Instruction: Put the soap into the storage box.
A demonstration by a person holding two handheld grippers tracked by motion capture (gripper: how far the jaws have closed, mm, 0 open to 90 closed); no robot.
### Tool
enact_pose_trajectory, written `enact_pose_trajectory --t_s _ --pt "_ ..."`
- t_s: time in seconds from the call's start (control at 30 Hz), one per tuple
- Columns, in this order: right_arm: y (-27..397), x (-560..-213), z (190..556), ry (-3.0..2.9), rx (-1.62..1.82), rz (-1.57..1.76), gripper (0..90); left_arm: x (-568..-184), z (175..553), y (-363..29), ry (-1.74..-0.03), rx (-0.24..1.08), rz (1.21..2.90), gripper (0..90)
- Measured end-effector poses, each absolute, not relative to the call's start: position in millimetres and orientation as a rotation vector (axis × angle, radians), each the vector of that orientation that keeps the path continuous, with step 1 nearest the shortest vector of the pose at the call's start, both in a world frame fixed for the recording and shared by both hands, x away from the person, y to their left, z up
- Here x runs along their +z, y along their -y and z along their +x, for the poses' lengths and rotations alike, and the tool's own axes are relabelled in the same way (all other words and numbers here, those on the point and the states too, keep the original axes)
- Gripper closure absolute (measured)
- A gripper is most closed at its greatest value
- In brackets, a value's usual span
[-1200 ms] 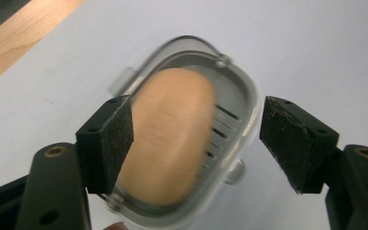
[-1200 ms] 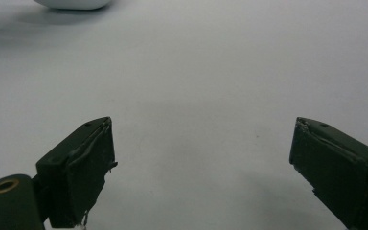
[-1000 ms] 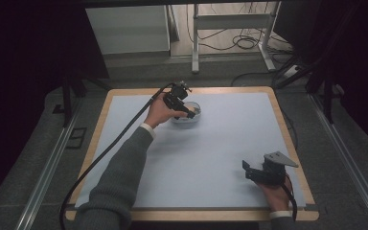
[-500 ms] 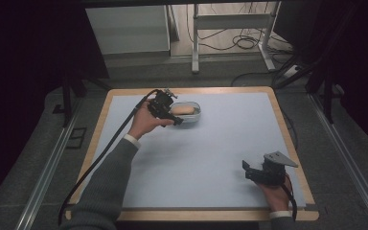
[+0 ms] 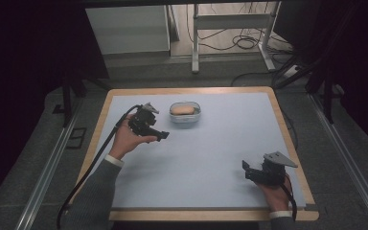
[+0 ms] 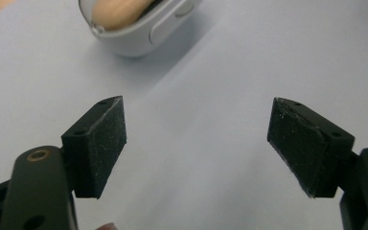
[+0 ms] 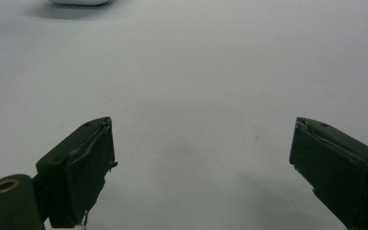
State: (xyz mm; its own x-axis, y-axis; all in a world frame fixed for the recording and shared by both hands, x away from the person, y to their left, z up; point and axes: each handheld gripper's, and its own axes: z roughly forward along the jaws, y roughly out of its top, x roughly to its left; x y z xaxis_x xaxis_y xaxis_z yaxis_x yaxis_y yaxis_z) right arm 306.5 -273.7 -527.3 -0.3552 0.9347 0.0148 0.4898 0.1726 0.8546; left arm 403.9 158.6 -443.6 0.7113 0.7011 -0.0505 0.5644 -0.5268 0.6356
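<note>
The left gripper (image 5: 164,136) is backing off empty, jaws just opening wider — the bread bowl (image 5: 185,114) is sitting near the table's far edge. Keep clear of it — the right gripper (image 5: 246,168) is waiting open.

the container (image 5: 185,115) sits on the table (image 5: 211,158) toward its far edge, a bun (image 5: 182,109) inside it.

I see the container (image 5: 185,114) sitting upright on the table's far half, a little left of centre. It's a shallow oval dish with clear, greyish-white walls and rounded corners. Inside lies a bun (image 5: 182,109), tan and smooth, oblong, lying flat and lengthwise across the dish. In the left gripper view the container (image 6: 139,24) shows a flat tab on its wall.
</note>
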Motion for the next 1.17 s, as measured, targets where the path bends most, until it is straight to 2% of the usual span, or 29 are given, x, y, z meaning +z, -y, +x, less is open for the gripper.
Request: enact_pose_trajectory --t_s 0.67,1.17 --pt "273 -527 306 -1.924 1.09 1.334 8.4 -497 340 -198 -1.041 0.249 2.171 20.3" --pt "273 -527 308 -1.94 1.092 1.334 8.3 -510 337 -210 -1.096 0.221 2.132 20.0"
